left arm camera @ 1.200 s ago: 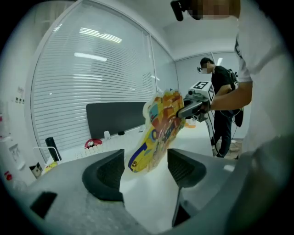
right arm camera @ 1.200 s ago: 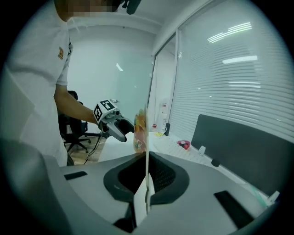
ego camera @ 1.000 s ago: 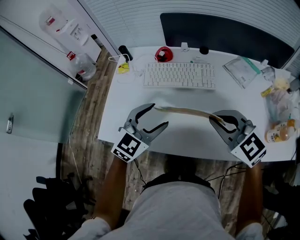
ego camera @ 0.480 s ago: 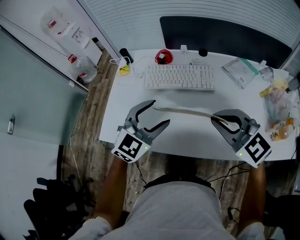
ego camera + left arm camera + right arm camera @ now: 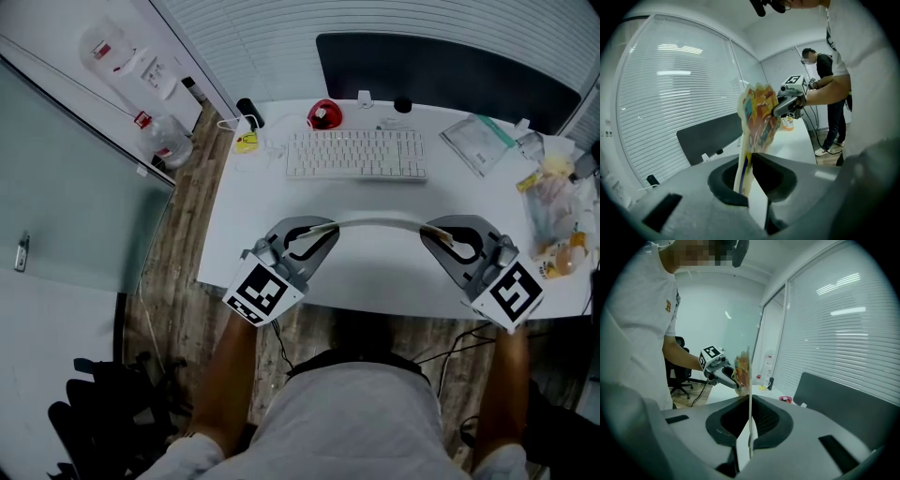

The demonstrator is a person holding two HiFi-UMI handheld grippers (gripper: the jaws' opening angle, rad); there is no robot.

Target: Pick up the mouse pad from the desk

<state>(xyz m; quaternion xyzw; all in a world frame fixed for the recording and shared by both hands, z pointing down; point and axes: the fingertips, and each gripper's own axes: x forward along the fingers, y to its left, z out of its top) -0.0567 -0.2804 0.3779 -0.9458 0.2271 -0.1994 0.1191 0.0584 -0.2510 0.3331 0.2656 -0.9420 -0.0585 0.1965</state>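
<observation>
The mouse pad (image 5: 375, 223) hangs above the white desk (image 5: 246, 211) as a thin arched strip between my two grippers. My left gripper (image 5: 323, 230) holds its left end; the jaws are closing, with the pad's edge pinched between them. My right gripper (image 5: 433, 232) is shut on the right end. In the left gripper view the pad's colourful printed face (image 5: 759, 122) rises from my left gripper (image 5: 746, 187) toward the right gripper (image 5: 790, 101). In the right gripper view the pad (image 5: 749, 394) shows edge-on in my right gripper (image 5: 749, 437), with the left gripper (image 5: 724, 373) beyond.
A white keyboard (image 5: 356, 153) lies behind the pad, with a red object (image 5: 324, 113) and a dark screen panel (image 5: 441, 70) further back. Plastic bags (image 5: 553, 187) and a bottle (image 5: 561, 258) crowd the desk's right end. A glass partition stands at the left.
My left gripper's jaws stood wide open beside the pad's left end and have now closed on it. The pad has gone from sagging to an upward arch between both grippers.
</observation>
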